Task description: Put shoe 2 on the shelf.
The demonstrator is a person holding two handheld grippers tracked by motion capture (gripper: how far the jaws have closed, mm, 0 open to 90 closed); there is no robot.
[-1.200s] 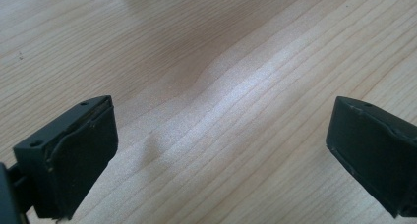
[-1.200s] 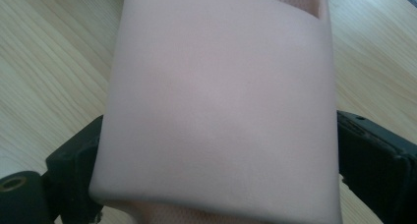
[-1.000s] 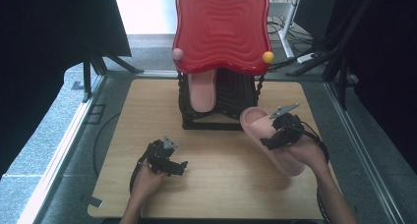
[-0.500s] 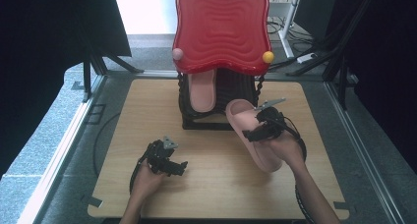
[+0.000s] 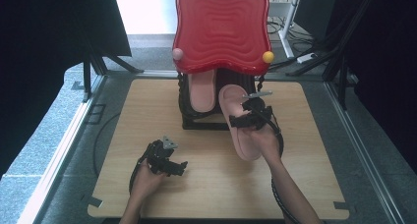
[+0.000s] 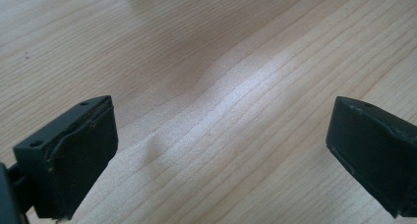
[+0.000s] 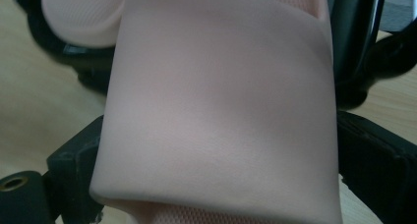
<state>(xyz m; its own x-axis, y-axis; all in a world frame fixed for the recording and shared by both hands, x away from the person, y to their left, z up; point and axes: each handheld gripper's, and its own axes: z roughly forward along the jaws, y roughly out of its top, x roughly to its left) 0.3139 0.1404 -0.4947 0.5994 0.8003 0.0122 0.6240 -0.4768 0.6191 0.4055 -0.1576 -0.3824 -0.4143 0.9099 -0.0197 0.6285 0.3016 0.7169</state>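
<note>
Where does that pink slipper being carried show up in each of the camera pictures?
High view: the held slipper is right of centre, toe at the black rack.
Right gripper view: slipper across the middle, between the jaws.
Left gripper view: bare wooden table.
Shared landmark: the wooden table.

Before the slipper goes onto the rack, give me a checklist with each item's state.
1. Right gripper clamped on the slipper: ok, jaws flank its strap.
2. Slipper toe aimed at the rack: ok.
3. Right slot free beside the racked slipper: cannot tell, the red top hides it.
4. Left gripper out of the path: ok, open over bare table.
5. Grip won't slip: cannot tell.
</note>
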